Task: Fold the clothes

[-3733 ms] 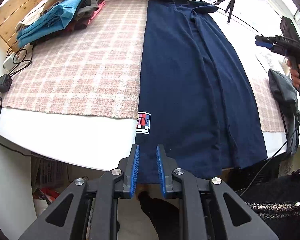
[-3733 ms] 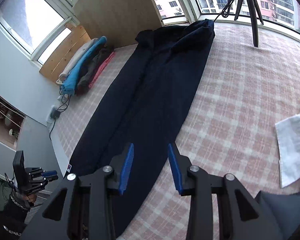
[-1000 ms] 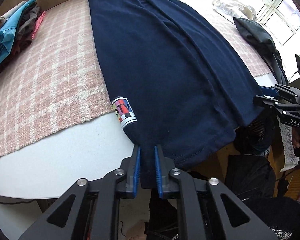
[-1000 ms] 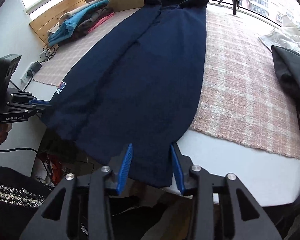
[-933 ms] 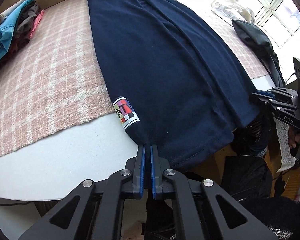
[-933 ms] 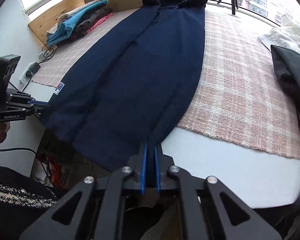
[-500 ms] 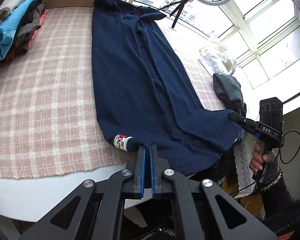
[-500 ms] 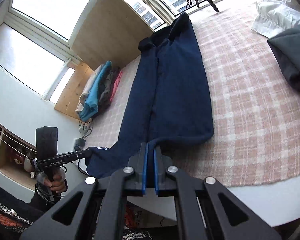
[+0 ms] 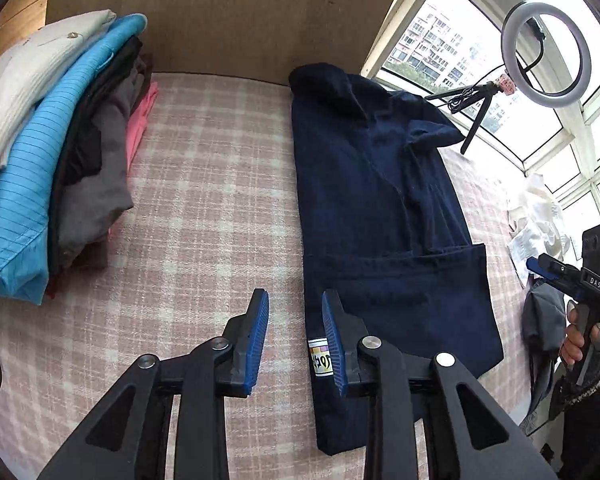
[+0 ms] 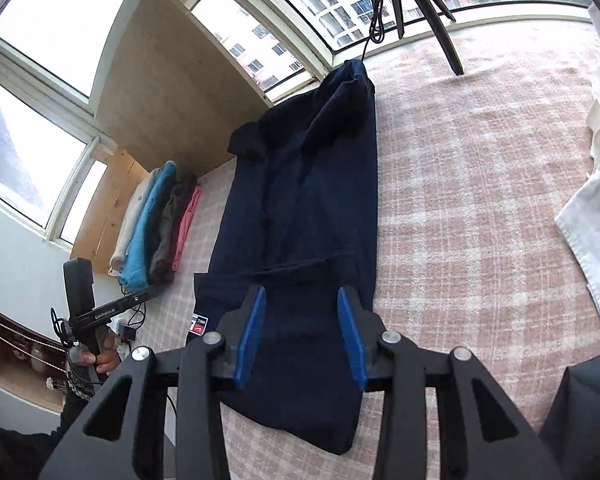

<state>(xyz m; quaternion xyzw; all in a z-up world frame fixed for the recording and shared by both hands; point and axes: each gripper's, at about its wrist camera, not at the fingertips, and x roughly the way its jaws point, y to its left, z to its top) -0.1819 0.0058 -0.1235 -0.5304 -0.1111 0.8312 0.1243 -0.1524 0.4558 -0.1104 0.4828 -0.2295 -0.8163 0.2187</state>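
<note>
Navy garment (image 9: pixel 384 216) hem folded up; both tongs opening, empty.

Worktop covered by a pink plaid cloth (image 9: pixel 204 216), which is carrying a folded navy garment (image 9: pixel 384 216), a stack of folded clothes (image 9: pixel 60 160), a ring-light tripod (image 9: pixel 476 116) and white fabric (image 10: pixel 592 216).

The white garment (image 10: pixel 596 216) is cut off at the right edge; the label (image 9: pixel 320 358) print is too small to read.

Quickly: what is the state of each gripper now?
Left gripper: jaws opening, holding nothing; navy garment lies below.
Right gripper: jaws opening, holding nothing.
</note>
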